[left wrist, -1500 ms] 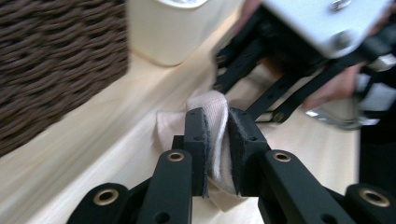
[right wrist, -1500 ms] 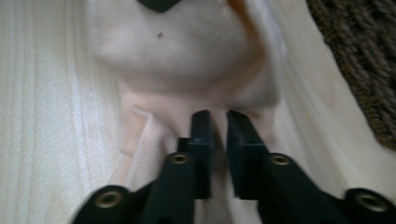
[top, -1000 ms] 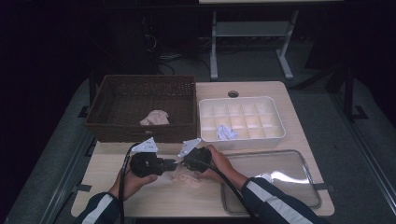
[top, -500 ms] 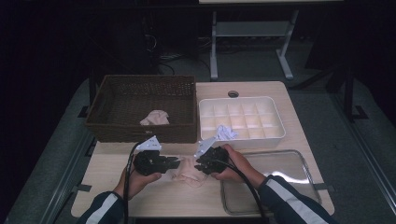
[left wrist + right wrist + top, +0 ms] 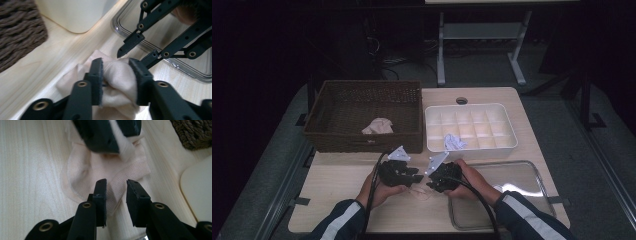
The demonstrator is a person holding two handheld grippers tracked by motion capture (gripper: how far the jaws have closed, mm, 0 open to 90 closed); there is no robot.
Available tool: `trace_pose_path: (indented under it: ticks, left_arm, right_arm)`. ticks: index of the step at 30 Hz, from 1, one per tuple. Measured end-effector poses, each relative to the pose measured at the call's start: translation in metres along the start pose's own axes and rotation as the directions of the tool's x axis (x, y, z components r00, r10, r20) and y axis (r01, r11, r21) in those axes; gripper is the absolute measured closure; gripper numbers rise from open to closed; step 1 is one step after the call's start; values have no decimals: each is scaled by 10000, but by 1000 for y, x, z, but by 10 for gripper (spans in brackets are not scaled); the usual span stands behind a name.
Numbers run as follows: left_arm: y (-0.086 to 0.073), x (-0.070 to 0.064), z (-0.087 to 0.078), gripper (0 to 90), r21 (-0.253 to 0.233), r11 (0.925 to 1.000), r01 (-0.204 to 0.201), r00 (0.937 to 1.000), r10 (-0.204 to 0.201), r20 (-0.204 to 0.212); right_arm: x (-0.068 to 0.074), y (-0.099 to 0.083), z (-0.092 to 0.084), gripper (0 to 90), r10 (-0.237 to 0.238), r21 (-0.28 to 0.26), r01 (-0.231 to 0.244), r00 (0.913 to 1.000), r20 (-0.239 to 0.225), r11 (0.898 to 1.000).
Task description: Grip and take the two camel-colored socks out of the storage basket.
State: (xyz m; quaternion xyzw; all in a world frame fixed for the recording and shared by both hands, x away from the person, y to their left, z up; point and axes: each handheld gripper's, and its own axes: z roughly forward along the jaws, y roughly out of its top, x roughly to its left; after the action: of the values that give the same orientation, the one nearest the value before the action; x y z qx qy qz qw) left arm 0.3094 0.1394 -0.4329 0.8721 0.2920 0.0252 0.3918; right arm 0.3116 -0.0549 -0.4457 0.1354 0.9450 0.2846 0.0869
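So the pale sock [image 5: 117,82] is lying on the wooden surface [image 5: 337,185], just in front of the wicker basket [image 5: 362,107]. The left hand-held gripper [image 5: 115,80] has a bunched fold between its pads, jaws just been easing apart. The right hand-held gripper [image 5: 116,192] is let go, jaws spreading over the cuff, clear tray [image 5: 522,175] beside it.
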Motion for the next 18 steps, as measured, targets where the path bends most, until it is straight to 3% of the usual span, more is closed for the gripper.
trace_pose_path:
  ticks: [2, 5, 8, 9, 10, 13, 18]
  left_arm:
    - [1, -1, -4, 523, -91, 9998, -160, 9997, 161, 205]
    - [1, -3, -20, 370, -544, 9985, -37, 9998, 47, 184]
    - [-1, -3, -37, 336, -991, 9951, 55, 9997, -29, 259]
    - [-2, -4, -43, 336, -1036, 9946, -102, 9997, 124, 203]
    - [-4, -3, -46, 359, -989, 9948, -248, 9996, 263, 136]
    - [-12, 0, -44, 594, -650, 9947, -802, 9959, 827, 371]
    - [-22, 0, -14, 727, 245, 9910, -1315, 9881, 1291, 833]
  right_arm:
    - [-1, -2, -2, 683, -8, 15, 8, 10000, -55, 10000]
    - [-3, -5, -3, 688, 45, 25, -45, 10000, -14, 10000]
    - [-3, -7, -4, 710, 145, -18, -145, 9999, -71, 9999]
    - [-3, -7, -4, 713, 121, -41, -121, 9999, -35, 9999]
    - [-3, -7, -4, 726, 134, -47, -134, 9999, 15, 9999]
    - [-2, -7, -6, 780, 20, -148, -18, 9999, 116, 9999]
    - [-3, -6, -9, 805, 72, -220, -70, 9999, 90, 9997]
